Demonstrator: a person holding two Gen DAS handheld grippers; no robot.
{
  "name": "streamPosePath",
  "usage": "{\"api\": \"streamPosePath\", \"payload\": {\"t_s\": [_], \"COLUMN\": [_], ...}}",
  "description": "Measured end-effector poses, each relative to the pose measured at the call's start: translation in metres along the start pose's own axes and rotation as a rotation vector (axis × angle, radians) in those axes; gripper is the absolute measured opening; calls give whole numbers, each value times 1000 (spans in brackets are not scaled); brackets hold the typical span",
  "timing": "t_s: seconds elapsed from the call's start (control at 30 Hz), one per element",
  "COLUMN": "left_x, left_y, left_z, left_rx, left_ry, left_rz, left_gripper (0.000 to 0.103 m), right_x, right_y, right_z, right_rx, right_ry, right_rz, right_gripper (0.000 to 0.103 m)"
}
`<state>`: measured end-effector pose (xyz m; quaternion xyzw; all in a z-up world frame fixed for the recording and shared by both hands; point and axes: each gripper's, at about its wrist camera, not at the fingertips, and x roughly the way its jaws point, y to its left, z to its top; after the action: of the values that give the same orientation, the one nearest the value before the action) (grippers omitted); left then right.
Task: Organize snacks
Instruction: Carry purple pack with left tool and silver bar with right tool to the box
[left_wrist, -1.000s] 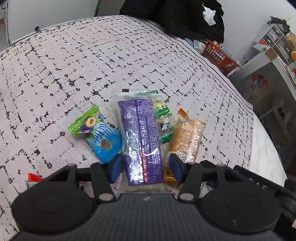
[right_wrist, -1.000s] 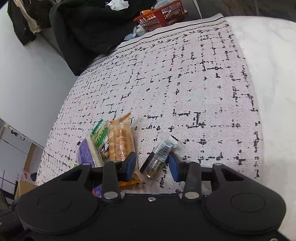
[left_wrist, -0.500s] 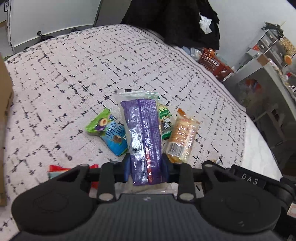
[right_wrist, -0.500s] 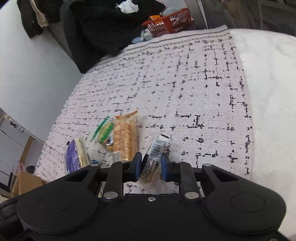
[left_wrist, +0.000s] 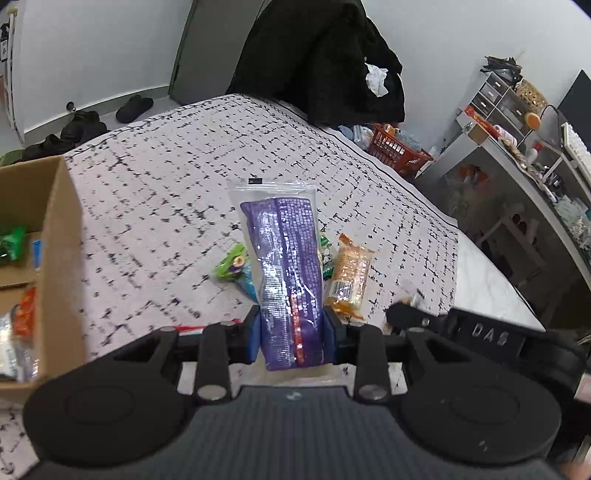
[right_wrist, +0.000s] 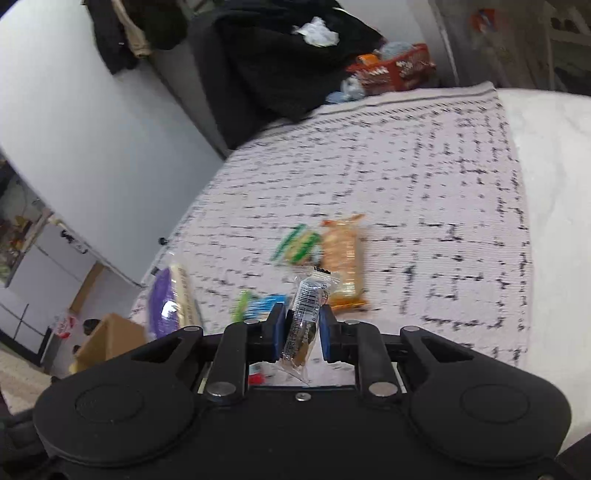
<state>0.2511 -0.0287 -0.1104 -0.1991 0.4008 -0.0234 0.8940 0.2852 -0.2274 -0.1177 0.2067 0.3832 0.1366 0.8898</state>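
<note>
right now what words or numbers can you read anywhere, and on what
"DAS": raised letters on the right tongs' black body, seen from the left wrist.
Purple packet in the left tongs: fine white print, too small to read.
Clear dark packet in the right tongs: barcode and digits, blurred.

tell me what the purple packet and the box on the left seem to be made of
Purple packet: looks like glossy plastic film, judging by its bright glare streaks, wrinkles and clear sealed top edge.
Box: looks like plain cardboard, with matte brown walls and a raw cut edge.

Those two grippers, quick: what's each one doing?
Left gripper: closed on the purple plastic snack packet.
Right gripper: closed on the small clear snack packet.
</note>
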Motion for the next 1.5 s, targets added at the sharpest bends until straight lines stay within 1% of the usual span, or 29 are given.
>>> {"api": "streamPosePath", "payload": {"t_s": [0.27,0.37,0.6,0.7,0.83,0.93,1.17,1.33,1.4,1.47,1.5], "left_x": [-46,-62,-90,-97,-101,-105,-108,-107,-107,-108,-108], "left_y": [29,40,65,74,90,105,142,168,178,183,185], "left_z": [-7,-7,-7,-9,-10,-11,-12,-8,-7,-5,-4], "left_rx": [-20,-33,-71,-74,-85,-96,-164,-229,-273,-291,-298], "left_ry": [-26,-41,-81,-103,-93,-102,-89,-105,-119,-129,-130], "left_rz": [4,6,28,36,29,47,80,99,125,156,158], "left_gripper": [32,32,32,32,32,33,33,33,38,53,57], "right_x": [-22,-25,-33,-34,-33,-31,-18,-8,-4,-1,1], "right_y": [42,55,94,109,131,145,176,195,201,206,208], "right_z": [-15,-22,-36,-39,-44,-48,-60,-70,-72,-74,-74], "right_rx": [-46,-48,-104,-124,-164,-185,-230,-258,-267,-274,-275], "right_ry": [-34,-30,-20,-12,-5,-5,11,34,42,48,50], "right_rz": [95,113,132,135,137,143,149,158,162,165,167], "right_gripper": [18,18,18,18,18,18,18,18,18,18,18]}}
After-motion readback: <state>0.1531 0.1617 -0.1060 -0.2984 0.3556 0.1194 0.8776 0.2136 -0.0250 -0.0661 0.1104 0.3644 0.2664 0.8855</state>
